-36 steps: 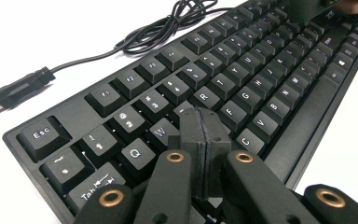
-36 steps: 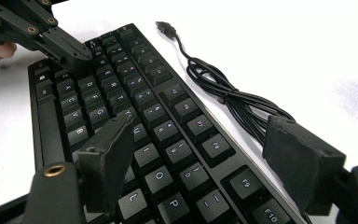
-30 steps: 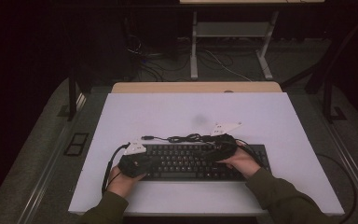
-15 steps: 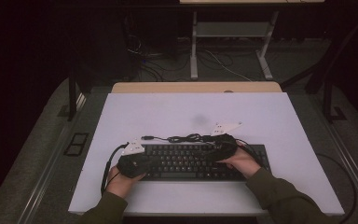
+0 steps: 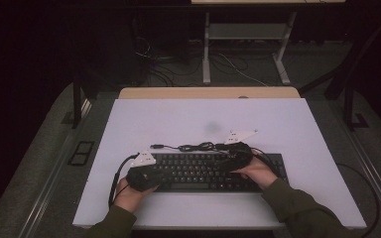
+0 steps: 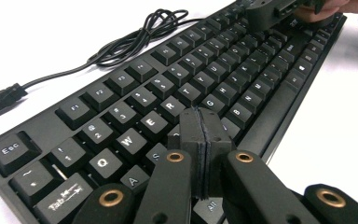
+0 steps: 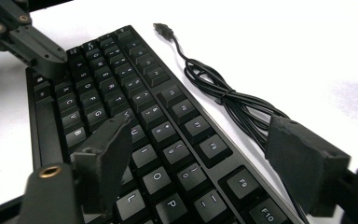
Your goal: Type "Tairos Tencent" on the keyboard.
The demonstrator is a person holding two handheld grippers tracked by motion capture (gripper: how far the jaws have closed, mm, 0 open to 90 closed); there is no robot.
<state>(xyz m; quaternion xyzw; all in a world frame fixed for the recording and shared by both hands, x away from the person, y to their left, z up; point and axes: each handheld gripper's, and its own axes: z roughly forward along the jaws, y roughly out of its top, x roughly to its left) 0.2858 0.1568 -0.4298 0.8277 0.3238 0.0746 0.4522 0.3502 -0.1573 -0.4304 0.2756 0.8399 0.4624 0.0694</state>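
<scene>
**Right now: both grippers over the keyboard**

I'm holding my left gripper (image 6: 200, 135) w/ jaws pressed shut, nothing between them, tips sitting on the keyboard (image 5: 206, 171) by the D/F keys. My right gripper (image 7: 205, 158) is standing wide; its jaws have just been opening, straddling the number & F-key rows. The keyboard's cable (image 7: 228, 100) is lying bundled just beyond its outer jaw.
</scene>
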